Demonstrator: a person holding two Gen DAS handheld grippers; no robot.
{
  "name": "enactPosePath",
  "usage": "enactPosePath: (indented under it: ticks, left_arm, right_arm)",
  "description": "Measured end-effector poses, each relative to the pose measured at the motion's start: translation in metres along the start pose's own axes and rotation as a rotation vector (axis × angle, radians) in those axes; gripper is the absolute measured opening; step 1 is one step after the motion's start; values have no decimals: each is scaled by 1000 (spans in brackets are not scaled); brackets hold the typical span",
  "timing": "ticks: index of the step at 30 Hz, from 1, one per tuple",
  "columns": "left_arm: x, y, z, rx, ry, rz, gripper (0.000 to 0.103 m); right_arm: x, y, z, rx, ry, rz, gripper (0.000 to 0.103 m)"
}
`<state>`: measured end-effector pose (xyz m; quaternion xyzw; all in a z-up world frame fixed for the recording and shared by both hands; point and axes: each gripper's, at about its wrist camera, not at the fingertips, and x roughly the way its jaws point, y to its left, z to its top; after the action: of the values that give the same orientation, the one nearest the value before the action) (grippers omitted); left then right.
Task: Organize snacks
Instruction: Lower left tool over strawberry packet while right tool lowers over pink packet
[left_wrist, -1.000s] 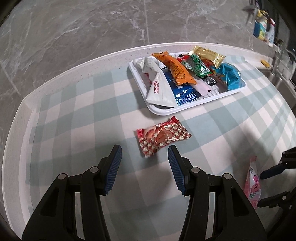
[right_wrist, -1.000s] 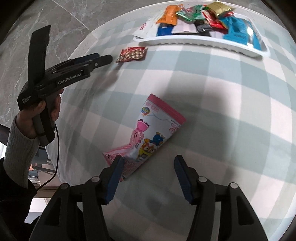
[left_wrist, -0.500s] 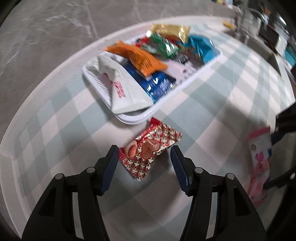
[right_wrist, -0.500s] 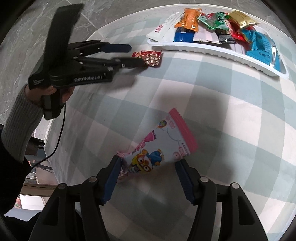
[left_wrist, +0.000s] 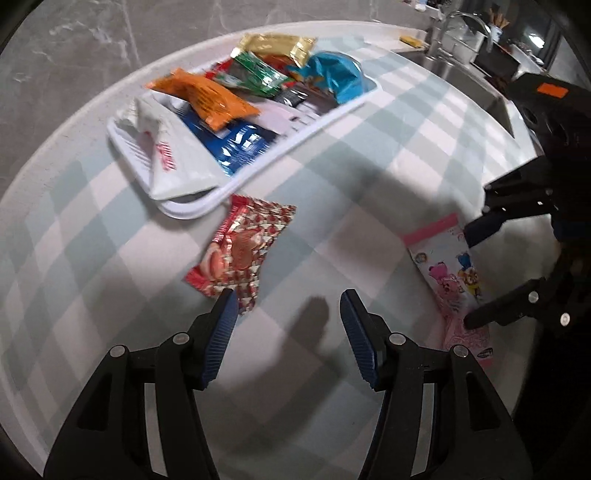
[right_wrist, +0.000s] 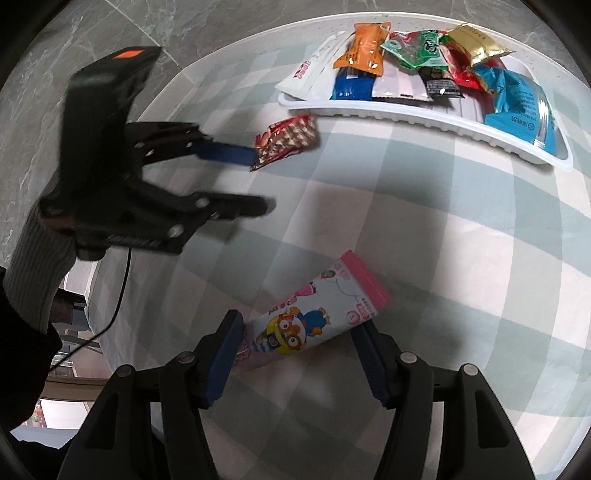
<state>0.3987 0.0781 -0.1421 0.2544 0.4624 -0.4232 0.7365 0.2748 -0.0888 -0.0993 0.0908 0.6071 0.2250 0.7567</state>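
Checked cloth on a table (left_wrist: 332, 177) above grey marble floor (left_wrist: 74, 55); sink (left_wrist: 461, 74) at the far corner.
Since a second ago, the open left gripper (left_wrist: 284, 314) neared the red foil snack packet (left_wrist: 240, 251) beside the white plastic tray (left_wrist: 258, 173); the right gripper (right_wrist: 299, 328) now straddles the pink cartoon pouch (right_wrist: 314, 321), jaws apart.

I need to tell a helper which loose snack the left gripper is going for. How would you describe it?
Find the white tray piled with snacks on the checked tablecloth. Just outside its near corner lies the red packet, flat on the cloth. It alone is red with a white pattern; the other loose snack is the pink cartoon pouch.
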Motion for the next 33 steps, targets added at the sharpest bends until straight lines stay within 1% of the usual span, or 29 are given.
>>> enactPosePath:
  ticks: [3, 8, 13, 17, 23, 27, 30, 33]
  left_arm:
    - [-6, -3, 3, -5, -28, 50, 56]
    - [-8, 7, 6, -23, -28, 95, 56]
    - [1, 9, 12, -9, -15, 88, 56]
    - [9, 8, 19, 2, -9, 89, 56]
    - [18, 7, 29, 19, -9, 104, 56]
    - [23, 5, 33, 39, -1, 116, 56]
    - [26, 4, 34, 45, 10, 105, 56]
    - [25, -1, 32, 43, 26, 35, 56]
  right_arm:
    - [0, 2, -1, -1, 5, -10, 64]
    - [3, 12, -5, -11, 13, -22, 64]
    - [9, 24, -2, -51, 3, -46, 63]
    - [13, 29, 7, -96, -7, -96, 63]
    - [18, 32, 10, -102, 5, -120, 63]
    - [26, 43, 4, -104, 24, -134, 63]
    - [29, 46, -2, -101, 36, -132, 63]
    - [28, 45, -8, -94, 32, -130, 63]
